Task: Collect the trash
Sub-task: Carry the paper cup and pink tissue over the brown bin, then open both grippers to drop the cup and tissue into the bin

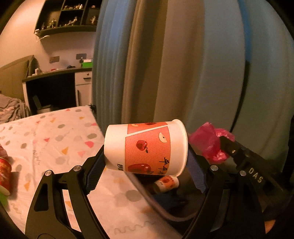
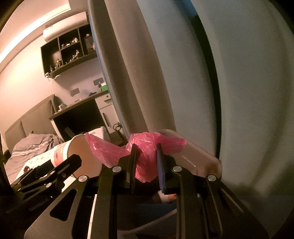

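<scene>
Closest to us, our left gripper point(image 1: 146, 161) holds a paper cup point(image 1: 146, 147) sideways, its jaws spread wide and pressed on the cup's base and rim. The cup is white with an orange band printed with red apples and dark lettering, and its open mouth faces right. Our right gripper point(image 2: 146, 161) has its jaws drawn close, pinching a crumpled pink plastic bag point(image 2: 145, 147) whose thin, glossy film bulges out on both sides of the fingers.

Both items hang over the trash bin point(image 1: 158, 209), which stands just beside the tabletop point(image 1: 55, 139) with its dotted and triangle-patterned cloth. Another small cup point(image 1: 166, 183) lies inside the bin, in shadow and partly hidden behind the held cup. At the left edge of the tabletop a red can point(image 1: 5, 174) is cut off by the frame.

Behind, blurred curtains point(image 1: 165, 60) fill most of the view. Farther left are a bed point(image 2: 35, 147), a desk point(image 1: 57, 73) and a wall shelf point(image 1: 68, 16) of small figures too tiny to make out.
</scene>
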Available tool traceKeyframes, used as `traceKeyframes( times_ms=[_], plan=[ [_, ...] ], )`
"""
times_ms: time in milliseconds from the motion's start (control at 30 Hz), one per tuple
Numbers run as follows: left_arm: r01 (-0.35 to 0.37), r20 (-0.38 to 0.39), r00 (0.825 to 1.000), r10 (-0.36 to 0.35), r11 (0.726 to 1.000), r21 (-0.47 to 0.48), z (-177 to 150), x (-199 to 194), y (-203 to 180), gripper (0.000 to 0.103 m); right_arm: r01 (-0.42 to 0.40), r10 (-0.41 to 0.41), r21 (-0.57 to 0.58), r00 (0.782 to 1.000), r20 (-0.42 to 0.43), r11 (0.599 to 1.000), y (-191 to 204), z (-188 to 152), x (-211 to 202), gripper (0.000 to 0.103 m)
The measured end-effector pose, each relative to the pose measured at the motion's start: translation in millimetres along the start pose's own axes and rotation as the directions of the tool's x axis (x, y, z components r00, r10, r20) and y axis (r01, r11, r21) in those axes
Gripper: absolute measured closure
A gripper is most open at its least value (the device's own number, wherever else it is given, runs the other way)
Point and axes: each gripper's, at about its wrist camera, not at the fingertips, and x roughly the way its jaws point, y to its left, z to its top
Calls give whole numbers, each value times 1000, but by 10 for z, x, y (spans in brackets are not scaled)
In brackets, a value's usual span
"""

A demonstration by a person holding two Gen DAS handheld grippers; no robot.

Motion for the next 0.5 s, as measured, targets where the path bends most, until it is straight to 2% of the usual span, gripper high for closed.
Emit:
traceKeyframes(
  times_ms=[500],
  plan=[
    [27, -40, 999, -27, 1000, 12, -88, 335, -141, 23, 26, -27, -13, 998, -54, 1000, -93, -18, 328, 81]
  ],
)
